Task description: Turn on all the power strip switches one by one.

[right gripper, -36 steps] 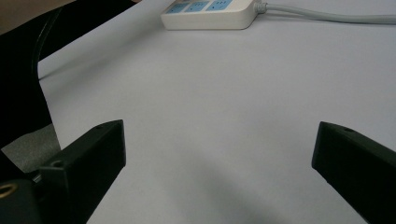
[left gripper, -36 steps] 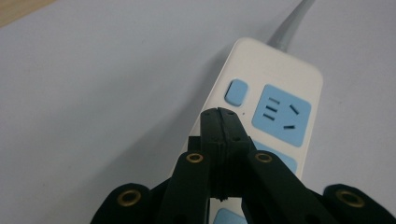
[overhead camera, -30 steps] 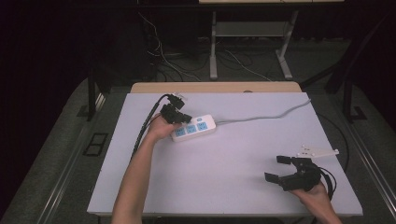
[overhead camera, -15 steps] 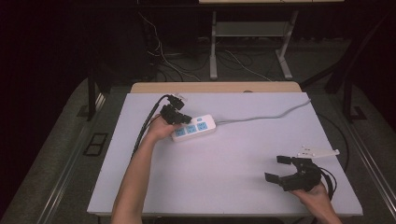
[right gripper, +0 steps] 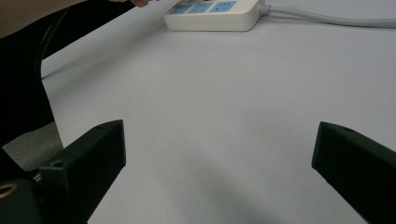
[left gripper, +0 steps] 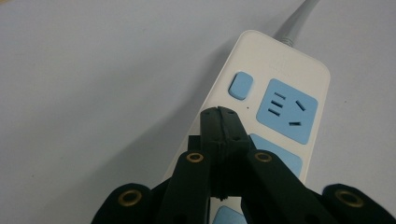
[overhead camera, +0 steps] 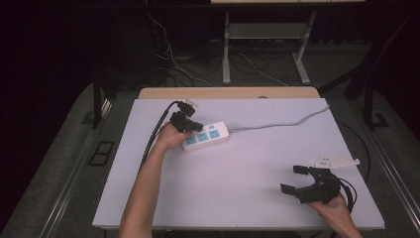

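A white power strip [overhead camera: 207,136] with blue sockets lies on the table's far left part, its grey cord [overhead camera: 285,122] running off to the right. My left gripper [overhead camera: 193,127] hovers over the strip's left end, jaws shut with nothing between them. In the left gripper view the closed tips [left gripper: 222,128] sit beside the strip's [left gripper: 275,107] blue switch [left gripper: 241,86]. My right gripper [overhead camera: 297,179] rests near the table's front right corner, wide open and empty. The right gripper view shows the strip [right gripper: 212,14] far ahead across bare table.
The grey-white table top [overhead camera: 237,193] spans the middle. A wooden board [overhead camera: 228,92] edges the far side. Black cables [overhead camera: 153,136] trail from the left gripper down the table's left side. Floor cables and a metal stand [overhead camera: 265,54] lie beyond the table.
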`<state>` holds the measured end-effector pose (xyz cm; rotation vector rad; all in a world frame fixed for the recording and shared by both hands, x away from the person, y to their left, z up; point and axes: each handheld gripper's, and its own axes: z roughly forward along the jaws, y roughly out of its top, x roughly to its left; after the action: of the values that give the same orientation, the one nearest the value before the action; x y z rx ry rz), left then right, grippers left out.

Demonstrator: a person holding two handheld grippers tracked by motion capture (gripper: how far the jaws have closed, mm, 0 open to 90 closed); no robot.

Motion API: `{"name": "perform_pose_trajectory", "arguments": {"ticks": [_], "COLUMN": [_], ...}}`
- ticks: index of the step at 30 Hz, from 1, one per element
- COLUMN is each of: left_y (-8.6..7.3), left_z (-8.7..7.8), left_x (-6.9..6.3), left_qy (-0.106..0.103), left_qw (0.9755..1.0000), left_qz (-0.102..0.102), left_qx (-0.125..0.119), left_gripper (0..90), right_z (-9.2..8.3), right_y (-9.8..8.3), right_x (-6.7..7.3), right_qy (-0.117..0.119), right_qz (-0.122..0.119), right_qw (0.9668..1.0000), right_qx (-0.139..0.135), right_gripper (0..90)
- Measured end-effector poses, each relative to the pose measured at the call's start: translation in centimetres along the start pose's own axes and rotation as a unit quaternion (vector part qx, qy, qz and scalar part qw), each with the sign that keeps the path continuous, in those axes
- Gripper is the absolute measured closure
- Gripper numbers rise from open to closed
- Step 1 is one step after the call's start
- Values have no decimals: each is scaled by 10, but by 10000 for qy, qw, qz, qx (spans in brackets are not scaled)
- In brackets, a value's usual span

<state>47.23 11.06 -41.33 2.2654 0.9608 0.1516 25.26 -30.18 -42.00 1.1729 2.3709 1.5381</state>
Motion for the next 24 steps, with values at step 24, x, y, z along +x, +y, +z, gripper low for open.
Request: {"name": "perform_pose_trajectory", "arguments": {"ticks": [24], "left_y": [-2], "left_z": [-1], "left_x": [-1], "left_qy": [80], "left_qw": [9999], "left_qz": [-49], "left_qx": [-41], "left_gripper": [896], "right_z": [-1], "right_y": [0], "right_x": [-1], "right_qy": [-11], "right_qz": [27], "right_qw": [10000], "right_qx": [-1], "right_gripper": [26]}}
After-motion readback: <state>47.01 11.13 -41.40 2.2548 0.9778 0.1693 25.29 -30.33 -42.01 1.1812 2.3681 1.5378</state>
